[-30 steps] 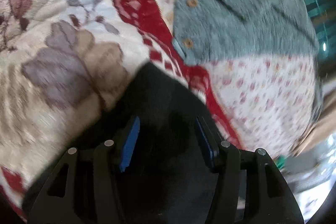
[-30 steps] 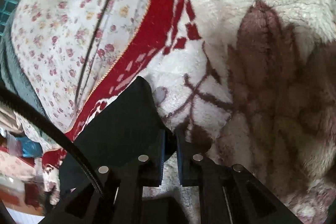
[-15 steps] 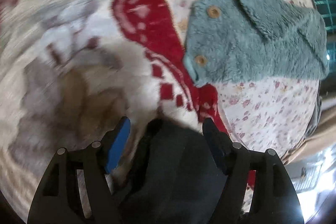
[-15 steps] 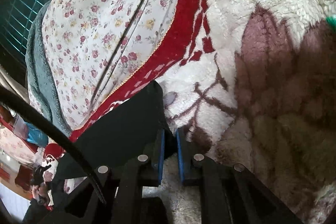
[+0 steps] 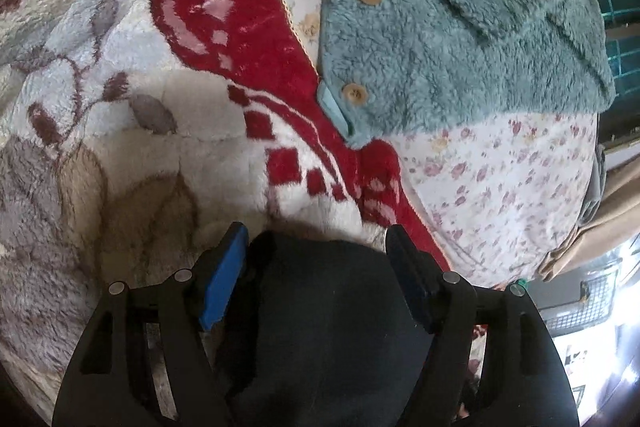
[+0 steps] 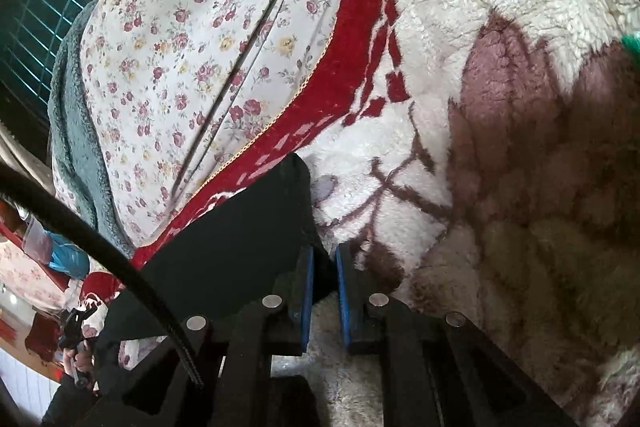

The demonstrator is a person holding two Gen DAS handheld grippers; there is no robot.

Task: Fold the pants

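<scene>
We see our left hand-held gripper (image 5: 316, 251) spread apart over black pants (image 5: 328, 327), right hand-held gripper (image 6: 323, 267) pinching the pants' edge, fleece blanket (image 6: 500, 155) beneath

You are looking down on a bed covered by a plush cream blanket (image 5: 120, 147) with red border and leaf patterns, over a floral sheet (image 5: 500, 179). A fuzzy teal garment (image 5: 460, 47) lies there. A teal window grille (image 6: 36, 15) with bright light stands beyond.

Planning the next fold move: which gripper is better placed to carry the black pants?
Right. The right gripper is shut on the black pants edge; the left gripper is open, merely straddling the fabric.
</scene>
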